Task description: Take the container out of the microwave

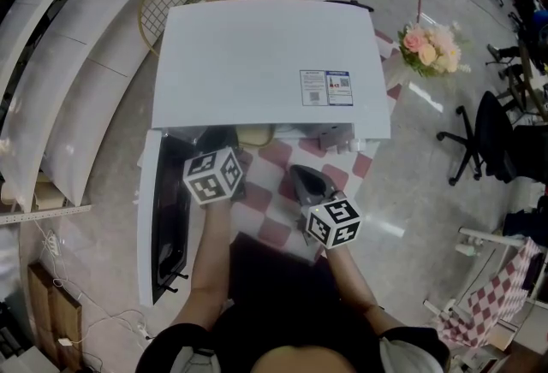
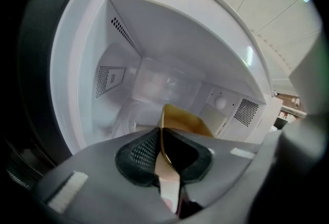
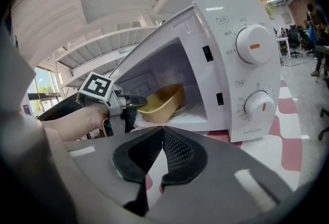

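Opened: door [image 1: 147, 217] of microwave [image 1: 265, 63]; gripped: rim of yellow container [image 3: 160, 102], inside the cavity, between near-shut fingers [image 2: 139, 153] of left gripper [image 2: 161, 130]; idle: right gripper [image 3: 163, 141], fingers together on nothing, above the counter [image 1: 278, 230]; left to do: drawing the container out.

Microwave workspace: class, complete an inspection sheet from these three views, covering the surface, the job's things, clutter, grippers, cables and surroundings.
Surface: table under a red-and-white checked cloth.
Job's things: white microwave, its door swung open; yellow container inside the cavity.
Clutter: nothing seen.
Grippers: left gripper reaches into the microwave, shut on the container's rim; right gripper shut, empty, in front of the microwave.
Cables: thin white cables on the floor at the left of the head view.
Surroundings: flowers and an office chair to the right.
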A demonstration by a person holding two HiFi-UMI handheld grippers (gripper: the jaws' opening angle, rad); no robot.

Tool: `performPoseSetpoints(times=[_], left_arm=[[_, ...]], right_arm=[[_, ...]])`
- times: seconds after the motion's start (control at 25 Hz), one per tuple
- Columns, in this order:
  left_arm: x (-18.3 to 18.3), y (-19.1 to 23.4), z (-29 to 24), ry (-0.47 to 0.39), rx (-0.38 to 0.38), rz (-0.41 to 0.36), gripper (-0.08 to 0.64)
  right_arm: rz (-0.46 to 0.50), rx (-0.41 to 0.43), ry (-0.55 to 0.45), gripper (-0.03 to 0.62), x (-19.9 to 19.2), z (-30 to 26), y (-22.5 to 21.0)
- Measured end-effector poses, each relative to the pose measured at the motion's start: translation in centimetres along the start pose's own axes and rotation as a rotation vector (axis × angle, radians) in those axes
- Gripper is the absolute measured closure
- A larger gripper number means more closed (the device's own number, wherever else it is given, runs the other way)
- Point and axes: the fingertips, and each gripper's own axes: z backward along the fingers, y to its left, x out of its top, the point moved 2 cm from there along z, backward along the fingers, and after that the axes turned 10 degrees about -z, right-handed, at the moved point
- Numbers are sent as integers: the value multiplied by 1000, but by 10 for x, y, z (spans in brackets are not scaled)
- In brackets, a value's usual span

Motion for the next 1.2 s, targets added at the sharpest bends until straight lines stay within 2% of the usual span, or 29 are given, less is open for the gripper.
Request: performPoseSetpoints(times=[0.48, 1.2], left_arm=[[-7, -2, 21, -16, -3, 24, 531], [-17, -8, 53, -13, -34, -20, 531]], right_arm=[[7, 3, -14, 592, -8, 13, 6], [25, -11, -46, 592, -13, 33, 13]])
